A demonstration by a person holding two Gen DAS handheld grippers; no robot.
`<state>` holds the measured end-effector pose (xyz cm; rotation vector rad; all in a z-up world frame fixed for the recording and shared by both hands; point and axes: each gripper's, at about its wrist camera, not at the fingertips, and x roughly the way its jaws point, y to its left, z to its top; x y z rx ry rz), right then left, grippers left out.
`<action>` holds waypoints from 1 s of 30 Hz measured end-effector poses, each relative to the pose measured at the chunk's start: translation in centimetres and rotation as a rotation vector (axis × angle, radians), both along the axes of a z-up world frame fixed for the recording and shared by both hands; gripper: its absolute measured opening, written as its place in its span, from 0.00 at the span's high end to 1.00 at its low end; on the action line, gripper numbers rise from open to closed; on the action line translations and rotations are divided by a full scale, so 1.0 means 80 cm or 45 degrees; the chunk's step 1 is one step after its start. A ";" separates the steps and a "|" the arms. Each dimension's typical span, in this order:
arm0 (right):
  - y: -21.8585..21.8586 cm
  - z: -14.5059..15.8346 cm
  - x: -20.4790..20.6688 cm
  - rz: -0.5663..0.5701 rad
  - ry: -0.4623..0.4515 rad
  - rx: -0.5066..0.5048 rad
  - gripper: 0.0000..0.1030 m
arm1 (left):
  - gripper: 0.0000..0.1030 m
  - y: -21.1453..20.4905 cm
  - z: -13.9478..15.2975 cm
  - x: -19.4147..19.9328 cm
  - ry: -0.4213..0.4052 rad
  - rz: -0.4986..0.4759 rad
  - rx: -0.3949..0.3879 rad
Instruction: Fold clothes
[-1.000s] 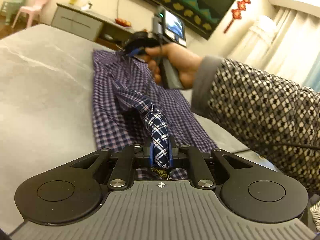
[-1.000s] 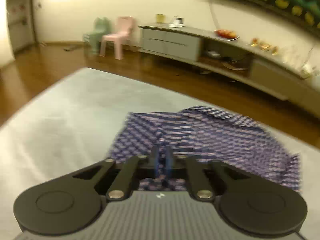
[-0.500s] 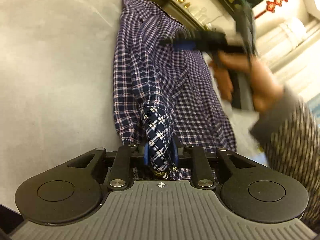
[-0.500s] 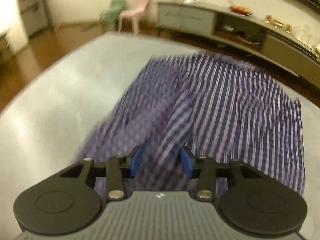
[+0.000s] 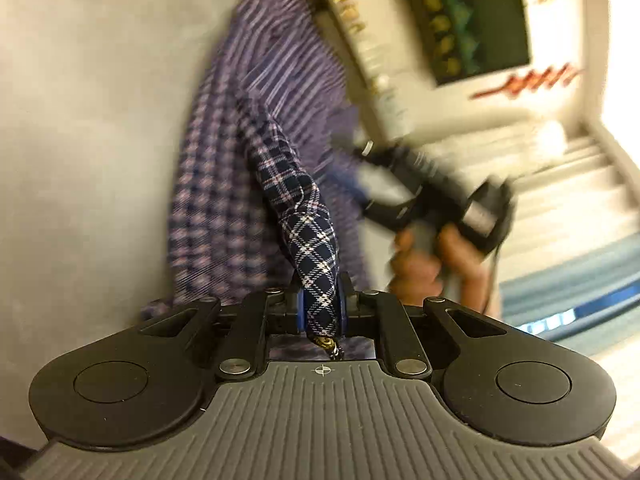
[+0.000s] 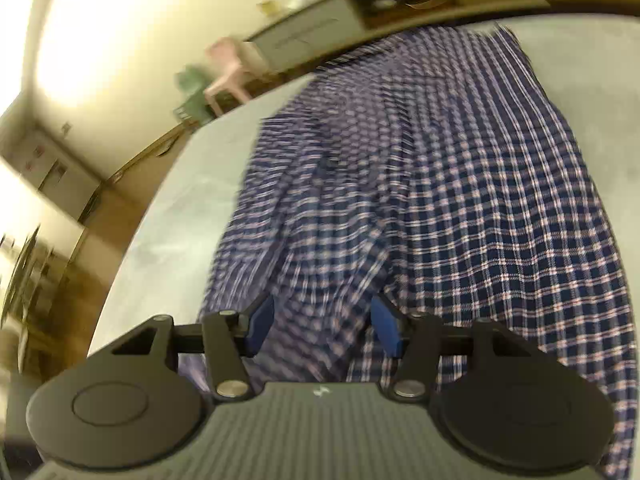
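Shirt (image 5: 256,128) lies on the table (image 5: 92,120); left gripper (image 5: 320,312) pinches a twisted strip of it. Right gripper (image 6: 322,324), above the shirt, is opening on nothing. Risk: one-sided pull drags and bunches the cloth.

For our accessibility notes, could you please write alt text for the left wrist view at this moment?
The left gripper is shut on a bunched strip of the navy-and-white plaid cotton shirt, which lies along a pale grey tabletop. To the right, blurred, a hand holds the black right gripper over the shirt.
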<state>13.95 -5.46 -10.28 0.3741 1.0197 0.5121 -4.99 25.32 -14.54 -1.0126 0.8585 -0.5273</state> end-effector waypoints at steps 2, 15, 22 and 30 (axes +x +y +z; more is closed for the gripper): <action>0.016 -0.005 0.010 0.030 -0.032 -0.061 0.96 | 0.95 -0.004 -0.005 0.001 0.017 -0.016 0.081; -0.019 0.039 -0.057 0.137 -0.341 -0.289 0.58 | 0.49 -0.005 0.048 -0.090 -0.277 0.007 0.447; -0.102 0.003 -0.152 0.103 -0.298 -0.422 0.59 | 0.53 -0.015 0.022 -0.097 -0.135 -0.057 0.552; -0.193 0.012 -0.245 -0.138 -0.222 -0.228 0.30 | 0.32 0.002 0.023 -0.154 -0.032 0.113 0.537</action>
